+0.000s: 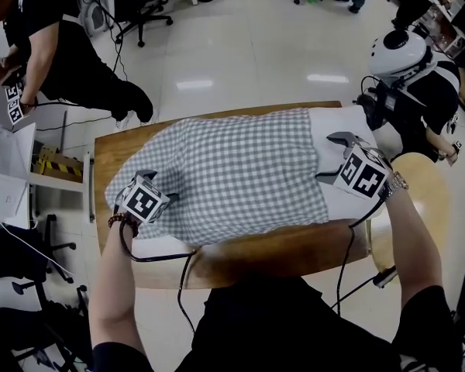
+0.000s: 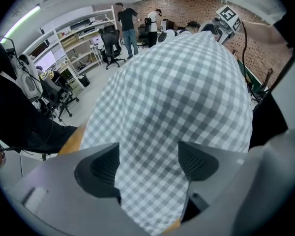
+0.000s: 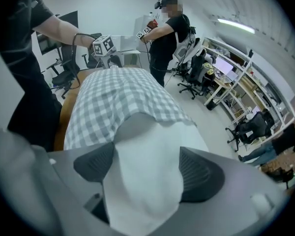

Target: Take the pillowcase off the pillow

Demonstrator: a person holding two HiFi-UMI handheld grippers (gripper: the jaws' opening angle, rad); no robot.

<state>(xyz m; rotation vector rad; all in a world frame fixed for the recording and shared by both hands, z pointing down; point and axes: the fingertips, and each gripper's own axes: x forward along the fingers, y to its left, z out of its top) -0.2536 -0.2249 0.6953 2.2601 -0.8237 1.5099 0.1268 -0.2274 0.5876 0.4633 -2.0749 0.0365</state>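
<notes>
A pillow in a grey-and-white checked pillowcase (image 1: 232, 173) lies lengthwise on the wooden table (image 1: 279, 254). Its bare white end (image 1: 337, 118) sticks out of the case on the right. My left gripper (image 1: 151, 180) points down at the case's left end. In the left gripper view its jaws (image 2: 148, 163) stand wide with checked cloth (image 2: 177, 92) between them, and I see no squeeze. My right gripper (image 1: 335, 157) is over the white end. In the right gripper view the wide jaws (image 3: 146, 168) straddle the white pillow (image 3: 152, 132), just short of the case's edge (image 3: 113, 100).
A person in black (image 1: 70, 60) stands past the table's far left corner beside white shelving (image 1: 8, 177). A white-helmeted machine (image 1: 403, 53) and a round wooden top (image 1: 426, 200) stand at the right. Office chairs stand on the floor beyond. Cables hang over the table's near edge (image 1: 190, 262).
</notes>
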